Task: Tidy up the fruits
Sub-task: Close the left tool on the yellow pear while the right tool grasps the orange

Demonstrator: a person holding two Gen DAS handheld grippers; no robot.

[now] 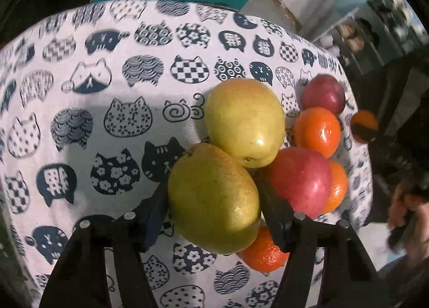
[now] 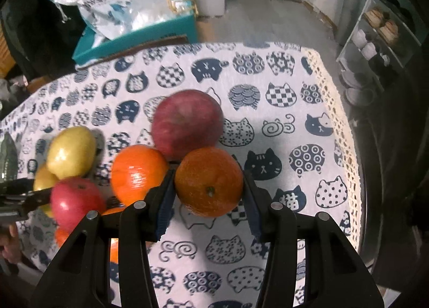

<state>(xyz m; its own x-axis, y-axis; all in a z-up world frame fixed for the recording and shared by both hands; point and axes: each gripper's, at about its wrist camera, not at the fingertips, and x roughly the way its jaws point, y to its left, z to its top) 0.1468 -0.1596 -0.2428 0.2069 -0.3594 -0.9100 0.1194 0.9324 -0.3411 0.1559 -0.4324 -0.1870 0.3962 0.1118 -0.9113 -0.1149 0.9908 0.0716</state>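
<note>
Here a cat-print tablecloth [image 2: 268,131] covers the table, shelves [image 2: 375,40] beyond.

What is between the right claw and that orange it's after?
Nothing: the right gripper is already closed on the orange, a pad on each side. A second orange and a red apple crowd against it.

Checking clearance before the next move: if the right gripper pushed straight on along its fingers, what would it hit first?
The right gripper is shut on an orange, so the orange leads. It would likely meet the cat-print tablecloth first; the red apple sits close beyond, depth unclear.
</note>
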